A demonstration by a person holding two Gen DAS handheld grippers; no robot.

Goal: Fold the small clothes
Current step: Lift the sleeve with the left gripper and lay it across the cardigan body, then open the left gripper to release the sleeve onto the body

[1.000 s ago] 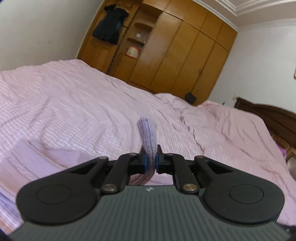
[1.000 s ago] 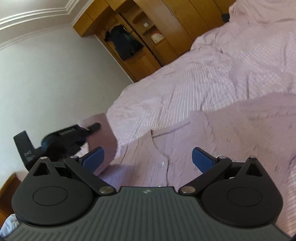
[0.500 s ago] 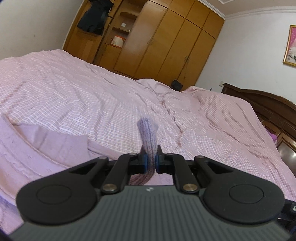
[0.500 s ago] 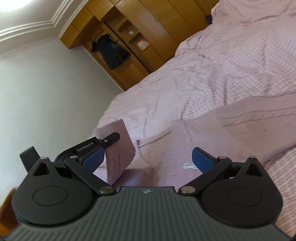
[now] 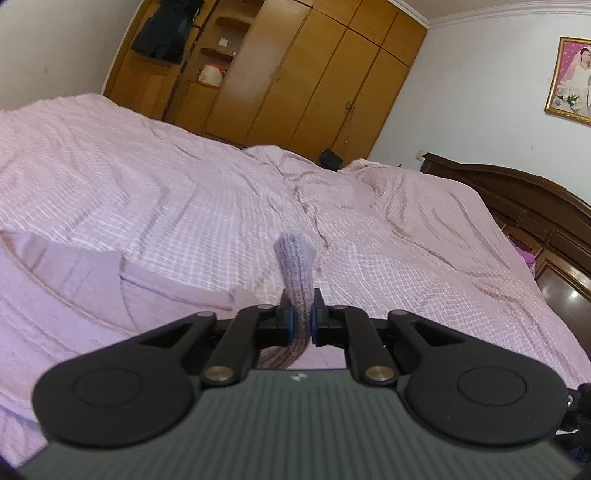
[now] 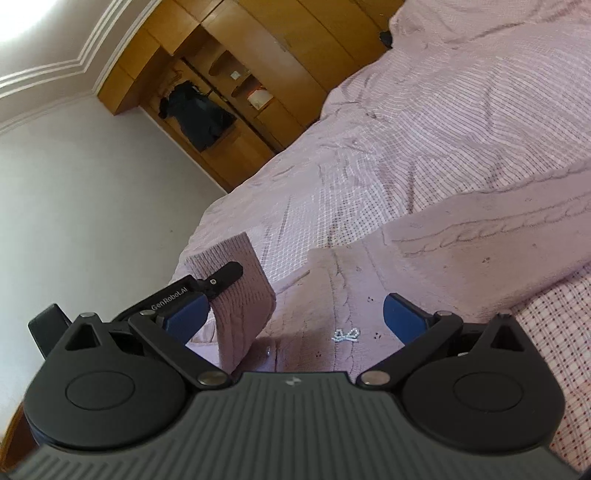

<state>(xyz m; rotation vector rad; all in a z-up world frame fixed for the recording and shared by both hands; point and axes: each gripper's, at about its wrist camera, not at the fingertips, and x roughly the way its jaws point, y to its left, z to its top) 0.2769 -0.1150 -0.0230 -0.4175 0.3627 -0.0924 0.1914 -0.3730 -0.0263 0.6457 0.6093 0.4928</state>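
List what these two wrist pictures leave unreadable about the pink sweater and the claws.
- Sweater: right wrist view, its full outline runs off the right edge.
- Cuff in the shut left claw: left wrist view, the sleeve below is hidden by the claw body.
- Open right claw: the sweater's near hem is hidden behind it.

A bed (image 5: 155, 192) covered in a pink checked sheet is filling the room. A wooden wardrobe (image 5: 325, 81) is standing behind it, with a dark coat (image 5: 162, 31) hanging on its left. A framed picture (image 5: 574, 79) is hanging on the right wall, above a dark wooden headboard (image 5: 524, 199).
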